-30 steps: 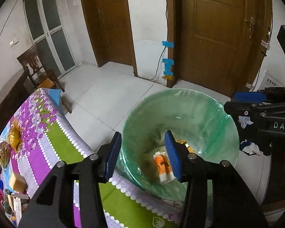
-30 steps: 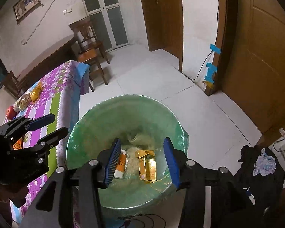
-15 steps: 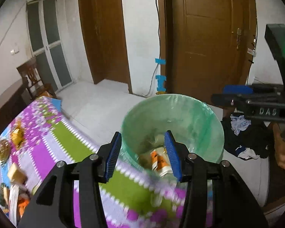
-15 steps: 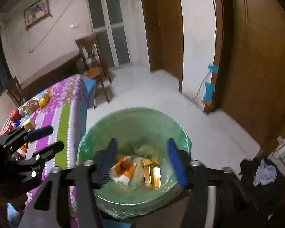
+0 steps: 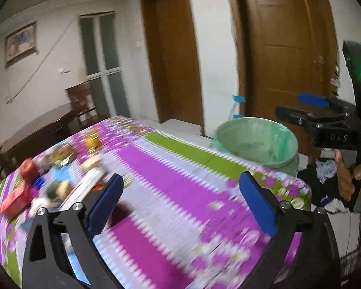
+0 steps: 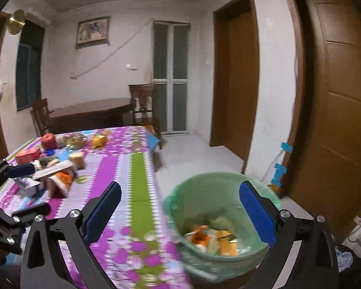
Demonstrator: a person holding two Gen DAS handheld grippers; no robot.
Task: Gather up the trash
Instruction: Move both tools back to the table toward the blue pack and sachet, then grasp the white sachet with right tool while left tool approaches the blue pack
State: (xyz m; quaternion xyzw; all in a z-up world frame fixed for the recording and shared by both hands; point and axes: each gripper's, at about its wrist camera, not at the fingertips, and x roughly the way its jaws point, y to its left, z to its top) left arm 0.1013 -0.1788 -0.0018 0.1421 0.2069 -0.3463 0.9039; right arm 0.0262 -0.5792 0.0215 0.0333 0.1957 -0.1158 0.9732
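My left gripper [image 5: 180, 190] hangs over the purple and green tablecloth [image 5: 161, 168], its jaws opening wide with nothing between them. My right gripper [image 6: 180, 192] straddles the table's edge and the green-lined bin [image 6: 260, 192], its jaws also opening and empty. Orange and yellow wrappers [image 6: 211, 237] lie at the bottom of the bin. Loose trash sits at the table's far left: an orange packet [image 6: 62, 178], a white carton [image 6: 27, 184] and a red box [image 6: 27, 155]. The left wrist view is blurred.
A red apple [image 6: 48, 141] and bagged food [image 6: 74, 139] lie on the table's far end. A dark wooden table with chairs [image 6: 91, 113] stands behind. Brown doors [image 6: 344, 110] flank the bin, and dark clothes [image 5: 322, 175] lie on the floor to the right.
Both grippers have pulled back from over the bin and swung left toward the table. Both pairs of jaws have spread from half closed to wide. The bin now sits at the right.
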